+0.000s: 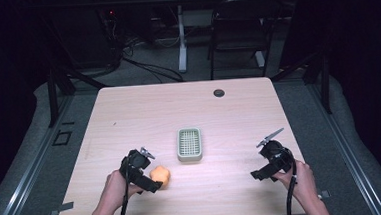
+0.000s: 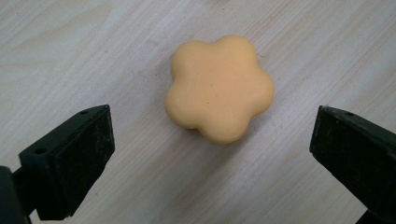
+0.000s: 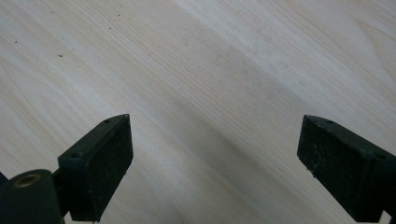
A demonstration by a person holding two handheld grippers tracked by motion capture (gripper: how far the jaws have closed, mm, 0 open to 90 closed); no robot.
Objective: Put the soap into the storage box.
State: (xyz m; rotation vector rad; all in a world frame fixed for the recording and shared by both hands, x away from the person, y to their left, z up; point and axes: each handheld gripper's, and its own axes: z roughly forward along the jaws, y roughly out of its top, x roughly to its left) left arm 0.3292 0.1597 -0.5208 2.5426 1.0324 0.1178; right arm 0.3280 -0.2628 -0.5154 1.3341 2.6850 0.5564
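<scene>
Overhead, left gripper [image 1: 152, 182] held low over the near left of the pale wooden table [image 1: 128, 111], forearm entering from the bottom edge, black body angled toward an orange flower-shaped soap-like block [image 1: 160, 175] lying just beside it. Right gripper [image 1: 262, 173] hovering near the table's right edge, gripped by a hand [image 1: 297, 177], cable trailing down. Small grey-green slotted tray [image 1: 189, 144] resting mid-table, between both grippers, apart from the block. Beyond the table: dark room, grey floor, a black chair [image 1: 239, 29], loose cables.

Along the left gripper view, jaws spread wide, the orange block [image 2: 218, 87] flat on the wood ahead of them, centred between, untouched; five rounded lobes, smooth matte surface.

Along the right gripper view, jaws likewise wide apart, holding nothing, bare light wood grain beneath.
</scene>
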